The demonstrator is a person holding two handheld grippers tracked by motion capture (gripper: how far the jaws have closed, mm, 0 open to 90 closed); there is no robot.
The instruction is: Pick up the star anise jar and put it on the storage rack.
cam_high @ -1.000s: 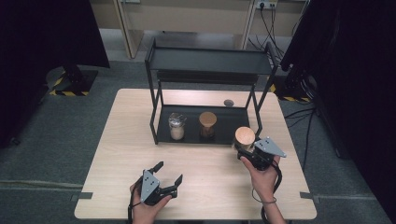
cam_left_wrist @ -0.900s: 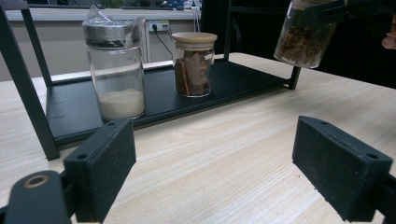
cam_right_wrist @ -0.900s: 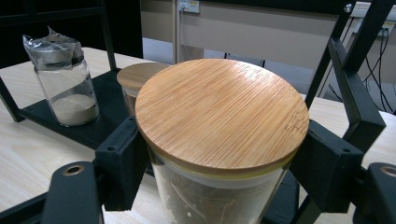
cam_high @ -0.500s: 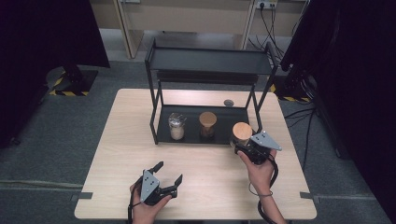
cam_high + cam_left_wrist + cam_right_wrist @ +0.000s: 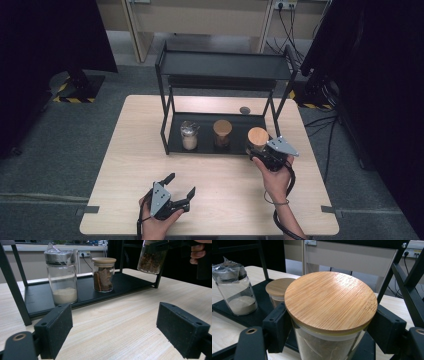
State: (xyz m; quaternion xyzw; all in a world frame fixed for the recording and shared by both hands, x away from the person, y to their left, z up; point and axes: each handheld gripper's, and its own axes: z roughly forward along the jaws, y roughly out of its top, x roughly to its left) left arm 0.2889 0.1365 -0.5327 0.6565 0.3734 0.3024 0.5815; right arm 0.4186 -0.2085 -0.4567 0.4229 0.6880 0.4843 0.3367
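Observation:
My right gripper [image 5: 261, 150] is shut on a glass jar with a bamboo lid [image 5: 258, 137] [image 5: 331, 300], held above the right end of the black rack's lower shelf [image 5: 235, 146]. The same jar [image 5: 152, 258] hangs at the top right of the left gripper view, tilted. On the shelf stand a jar of white powder with a plastic-wrapped metal cap [image 5: 189, 134] [image 5: 62, 281] [image 5: 235, 293] and a bamboo-lidded jar of brown pieces [image 5: 222, 132] [image 5: 103, 273] [image 5: 277, 290]. My left gripper [image 5: 175, 192] [image 5: 120, 332] rests open near the table's front edge, with nothing between its jaws.
The black two-tier rack [image 5: 225, 65] stands at the back middle of the wooden table [image 5: 130, 150]. A small round grey object [image 5: 244, 110] lies on the table behind the rack. Dark curtains flank the table.
My right gripper has carried the jar forward and a little left, toward the rack's lower shelf. The left gripper has stayed where it was.

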